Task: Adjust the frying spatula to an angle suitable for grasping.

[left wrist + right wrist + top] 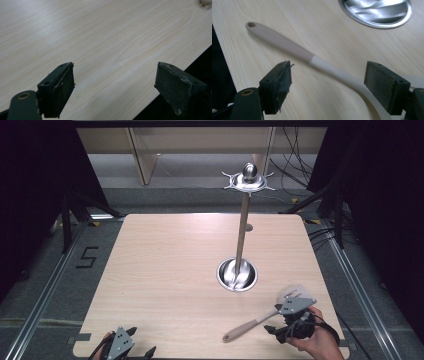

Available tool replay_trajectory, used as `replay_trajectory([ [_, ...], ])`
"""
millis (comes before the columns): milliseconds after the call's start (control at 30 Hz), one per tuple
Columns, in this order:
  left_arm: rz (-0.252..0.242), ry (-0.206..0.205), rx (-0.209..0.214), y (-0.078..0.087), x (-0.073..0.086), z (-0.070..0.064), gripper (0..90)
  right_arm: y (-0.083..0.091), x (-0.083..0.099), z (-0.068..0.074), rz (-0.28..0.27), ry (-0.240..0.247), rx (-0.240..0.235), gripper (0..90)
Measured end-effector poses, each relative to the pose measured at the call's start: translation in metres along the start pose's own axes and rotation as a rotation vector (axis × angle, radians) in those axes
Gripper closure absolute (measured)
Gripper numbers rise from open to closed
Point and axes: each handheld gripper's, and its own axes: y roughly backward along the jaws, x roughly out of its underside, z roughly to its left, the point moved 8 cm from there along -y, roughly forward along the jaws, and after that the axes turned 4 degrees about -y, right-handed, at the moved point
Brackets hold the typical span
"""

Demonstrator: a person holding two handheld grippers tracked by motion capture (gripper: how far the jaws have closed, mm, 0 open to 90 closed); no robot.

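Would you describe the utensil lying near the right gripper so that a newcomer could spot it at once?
Start at the light wooden table and find the round steel base of the tall hanging stand near its middle. Nearer the person and to the right, by the open right gripper, lies a slotted spatula. It is the one loose utensil on the table, with a beige handle, a hole at its end and a whitish neck.
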Motion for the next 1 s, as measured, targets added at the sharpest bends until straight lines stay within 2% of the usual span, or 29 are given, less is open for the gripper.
replay_trajectory([
  [67,-0.009,0.015,0.003,-0.001,-0.001,-0.002,15.2,-0.006,-0.003,0.005,0.023,0.022,-0.013,24.0],
  [133,-0.010,0.052,0.002,0.000,-0.001,-0.004,15.2,-0.010,-0.006,0.009,0.052,0.058,-0.025,27.8],
  [167,-0.006,0.048,-0.003,0.001,-0.001,-0.004,15.2,-0.012,-0.008,0.010,0.057,0.076,-0.020,29.1],
  [200,-0.010,0.040,-0.008,0.001,-0.001,-0.003,15.3,-0.015,-0.011,0.010,0.060,0.114,-0.020,28.7],
  [233,-0.010,0.040,-0.008,0.001,-0.001,-0.003,15.3,-0.015,-0.011,0.010,0.060,0.114,-0.020,28.7],
  [267,0.002,-0.010,-0.008,0.002,-0.001,0.001,15.3,-0.018,-0.013,0.011,0.074,0.120,-0.011,28.7],
  [300,0.001,0.005,-0.013,0.002,-0.001,0.000,15.3,-0.022,-0.017,0.015,0.103,0.152,-0.031,29.4],
  [367,-0.003,0.003,-0.013,0.002,-0.001,0.001,15.3,-0.024,-0.017,0.016,0.119,0.159,-0.027,29.6],
  [400,-0.023,0.042,-0.001,0.001,-0.002,-0.002,15.3,-0.028,-0.017,0.019,0.164,0.181,-0.030,30.7],
  [433,-0.023,0.042,-0.001,0.001,-0.002,-0.002,15.3,-0.028,-0.017,0.019,0.164,0.181,-0.030,30.7],
  [467,-0.016,0.018,0.003,0.002,-0.002,0.000,15.3,-0.033,-0.018,0.020,0.179,0.202,-0.039,31.8],
  [500,-0.011,0.016,0.001,0.002,-0.002,0.000,15.3,-0.034,-0.018,0.021,0.185,0.199,-0.050,31.9],
  [533,-0.017,0.030,0.005,0.002,-0.002,-0.001,15.3,-0.036,-0.019,0.021,0.186,0.200,-0.056,32.1],
  [567,-0.008,-0.006,0.005,0.002,-0.002,0.001,15.3,-0.038,-0.019,0.020,0.189,0.208,-0.063,32.5],
  [600,-0.010,0.002,0.003,0.002,-0.002,0.000,15.3,-0.038,-0.018,0.020,0.216,0.197,-0.066,33.2],
  [667,-0.032,0.059,0.005,0.000,-0.003,-0.005,15.3,-0.042,-0.018,0.018,0.225,0.211,-0.084,33.7],
  [733,-0.029,0.062,0.007,0.000,-0.003,-0.005,15.3,-0.043,-0.016,0.018,0.251,0.197,-0.087,34.5],
  [767,-0.027,0.011,0.005,0.001,-0.003,-0.002,15.3,-0.044,-0.015,0.018,0.259,0.184,-0.081,34.5],
  [800,-0.021,0.007,0.005,0.001,-0.003,-0.002,15.3,-0.045,-0.014,0.019,0.273,0.183,-0.105,34.5],
  [833,-0.021,0.007,0.005,0.001,-0.003,-0.002,15.3,-0.045,-0.014,0.019,0.273,0.183,-0.105,34.5],
  [867,-0.025,0.053,0.002,0.001,-0.002,-0.004,15.3,-0.045,-0.012,0.020,0.290,0.196,-0.131,34.7],
  [1000,-0.025,0.062,0.006,0.000,-0.002,-0.005,15.3,-0.049,-0.011,0.017,0.309,0.188,-0.137,36.0],
])
